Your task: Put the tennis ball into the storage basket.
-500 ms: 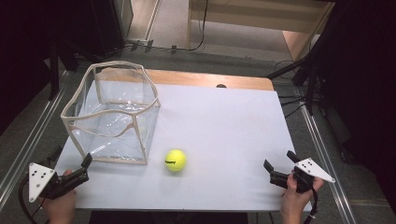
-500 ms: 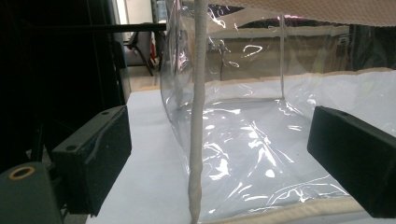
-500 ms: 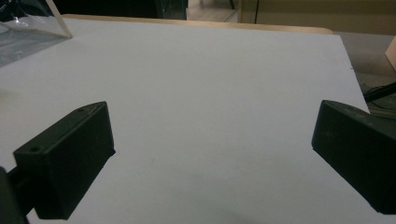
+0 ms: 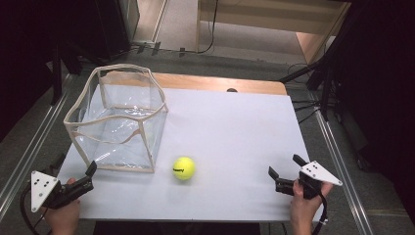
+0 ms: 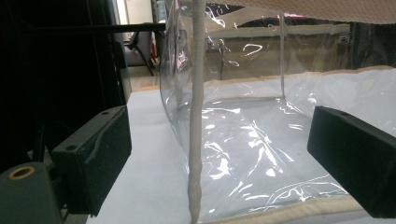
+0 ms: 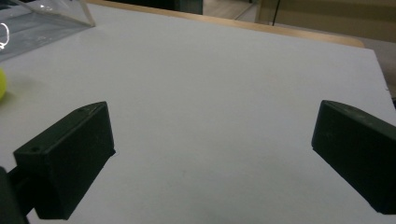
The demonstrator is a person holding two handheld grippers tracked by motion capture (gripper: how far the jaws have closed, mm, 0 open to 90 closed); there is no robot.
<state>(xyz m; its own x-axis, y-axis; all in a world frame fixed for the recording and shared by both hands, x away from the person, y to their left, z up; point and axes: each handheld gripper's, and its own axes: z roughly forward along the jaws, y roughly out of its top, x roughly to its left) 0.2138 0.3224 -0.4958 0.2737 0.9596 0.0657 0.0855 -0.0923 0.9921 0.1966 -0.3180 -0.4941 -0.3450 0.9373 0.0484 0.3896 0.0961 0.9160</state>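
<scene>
White tabletop; ball lay just beside clear bin, both grippers wide open, empty. Best approached squarely by right gripper, jaws straddling ball before closing, without nudging it away

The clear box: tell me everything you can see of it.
The clear box is an open-topped, soft-sided bin of transparent, wrinkled plastic film, with cream fabric binding along its rim, corners and base. Its walls sag, so the rim is wavy. It stands upright and empty at the far left of the white table. The yellow tennis ball lies just off its near right corner, apart from it. The left gripper points at its near corner, fingers open, not touching it.
</scene>
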